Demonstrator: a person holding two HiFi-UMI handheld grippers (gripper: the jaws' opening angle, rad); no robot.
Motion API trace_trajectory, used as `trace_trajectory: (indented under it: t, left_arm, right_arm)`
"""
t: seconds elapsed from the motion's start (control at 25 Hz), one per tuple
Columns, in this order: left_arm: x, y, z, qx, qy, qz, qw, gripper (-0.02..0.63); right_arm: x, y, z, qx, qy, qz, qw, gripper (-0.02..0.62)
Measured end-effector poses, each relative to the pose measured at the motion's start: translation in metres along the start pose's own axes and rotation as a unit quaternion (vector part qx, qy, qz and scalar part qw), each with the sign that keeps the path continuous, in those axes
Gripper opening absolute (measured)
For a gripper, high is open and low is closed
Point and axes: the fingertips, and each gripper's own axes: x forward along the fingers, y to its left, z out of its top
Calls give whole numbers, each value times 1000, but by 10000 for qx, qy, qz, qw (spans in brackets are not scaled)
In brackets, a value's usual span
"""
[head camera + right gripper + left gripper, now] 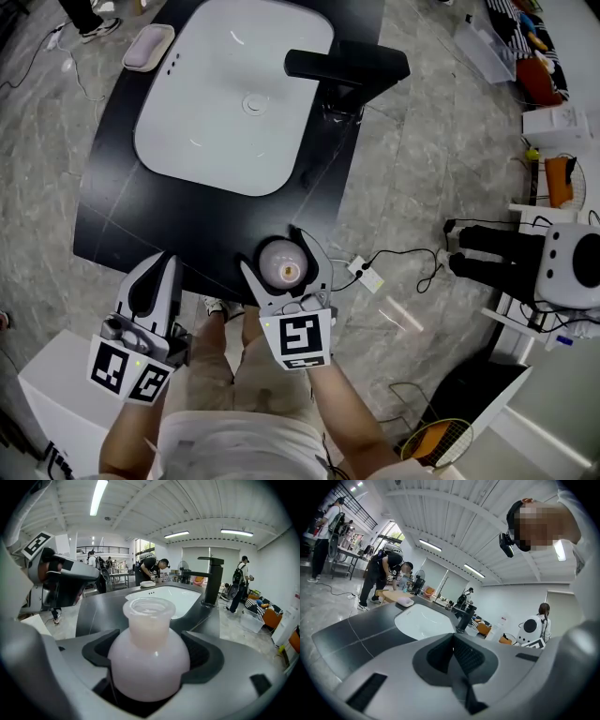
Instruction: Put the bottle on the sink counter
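A pale pink, round-bodied bottle (284, 267) with an open wide neck sits between the jaws of my right gripper (286, 272), which is shut on its body. In the head view it hovers at the near edge of the black sink counter (141, 202); whether it touches the counter I cannot tell. The right gripper view shows the bottle (149, 658) upright, with the counter (101, 609) stretching ahead. My left gripper (155, 286) is to the left of it, at the counter's near corner, shut with nothing in it. The left gripper view has its jaws (454, 637) closed together.
A white basin (230, 94) is set in the counter, with a black faucet (342, 66) at its right and a pink soap dish (148, 47) at its far left. A white box (47, 384) stands near left. A power strip (366, 274) with cables lies on the floor right.
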Motion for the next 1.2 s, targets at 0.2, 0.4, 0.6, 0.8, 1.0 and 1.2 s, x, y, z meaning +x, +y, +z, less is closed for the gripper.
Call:
trace_trajectory:
  t: [0.2,0.4,0.6,0.8,1.0,1.2]
  left_arm:
    - [-1,-6,-2,-7,5,-8,10000,14]
    - [-3,-12,-5,-2,10,-12,10000,14]
    - [-3,-18,-5,-38,7,-36,10000,14]
    - [-1,-27,4,12,-44,-115,9999,14]
    - [-3,-28,15,65,-52,-90,9999,14]
    - [0,-32,20,89,-71,-181,9998,14]
  right_arm:
    - [4,2,-4,-79,159,-13,9998,411]
    - [4,1,-6,-90,202,-48,9997,410]
    - [4,1,-6,-8,203,-124,9997,411]
    - [1,1,-2,220,119,53,9997,440]
    - [-8,1,-7,165,238,197,9994,451]
    - [-20,1,-11,117,310,205,9992,451]
